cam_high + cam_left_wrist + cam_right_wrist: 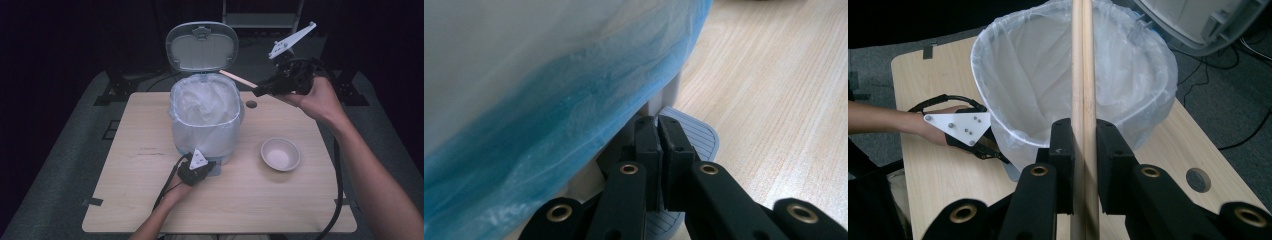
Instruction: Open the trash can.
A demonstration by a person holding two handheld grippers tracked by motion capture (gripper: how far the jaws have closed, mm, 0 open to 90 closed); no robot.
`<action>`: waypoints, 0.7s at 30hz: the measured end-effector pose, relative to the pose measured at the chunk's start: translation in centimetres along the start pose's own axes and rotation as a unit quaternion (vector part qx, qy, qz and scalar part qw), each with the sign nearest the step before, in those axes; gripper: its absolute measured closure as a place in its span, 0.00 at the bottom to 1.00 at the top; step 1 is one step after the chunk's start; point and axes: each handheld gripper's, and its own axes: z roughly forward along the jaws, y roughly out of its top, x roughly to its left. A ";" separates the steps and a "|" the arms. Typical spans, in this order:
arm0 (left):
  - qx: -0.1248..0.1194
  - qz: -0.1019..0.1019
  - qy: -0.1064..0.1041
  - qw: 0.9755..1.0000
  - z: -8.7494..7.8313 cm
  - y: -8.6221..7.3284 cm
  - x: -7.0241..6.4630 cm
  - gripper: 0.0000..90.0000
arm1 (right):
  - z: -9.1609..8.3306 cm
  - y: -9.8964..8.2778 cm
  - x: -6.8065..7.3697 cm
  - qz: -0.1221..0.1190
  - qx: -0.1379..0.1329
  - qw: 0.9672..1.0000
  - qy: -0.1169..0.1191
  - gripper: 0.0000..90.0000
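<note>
Table (150, 200): pale wood, with a round hole (251, 104) near its far edge.
Bin (205, 127): stands at the middle of the table, lined with a white bag (1048, 75) whose edge folds over the rim and hangs down the outside; the lid (202, 46) stands up and open at the back.
Pedal (696, 132): grey and ribbed, sticking out at the foot of the bin on the near side.
Left gripper (657, 131): low at the near foot of the bin, its jaws pressed together with no gap, tips on top of the pedal; it seems to be pushing the pedal down, though the contact is partly hidden.
Right gripper (1083, 135): held up in the air beyond the bin's right side, jaws clamped on a stick.
Stick (1082, 60): thin, pale wood, reaching from the jaws toward the open mouth of the bin; in the right gripper view its far part lies over the bag opening.
Bowl (280, 154): small and pale, on the table to the right of the bin, apart from it.
</note>
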 end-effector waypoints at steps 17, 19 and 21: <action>-0.002 0.000 -0.001 1.000 0.0 0.0 0.0 0.98 | 2.5 3.0 0.4 -0.015 0.011 1.000 0.016 0.87; -0.001 0.000 0.000 1.000 0.0 0.0 0.0 0.98 | 3.0 3.4 0.4 -0.017 0.012 1.000 0.019 0.87; -0.001 -0.001 -0.001 1.000 0.0 0.0 0.0 0.98 | 3.3 3.7 0.4 -0.019 0.015 0.999 0.021 0.87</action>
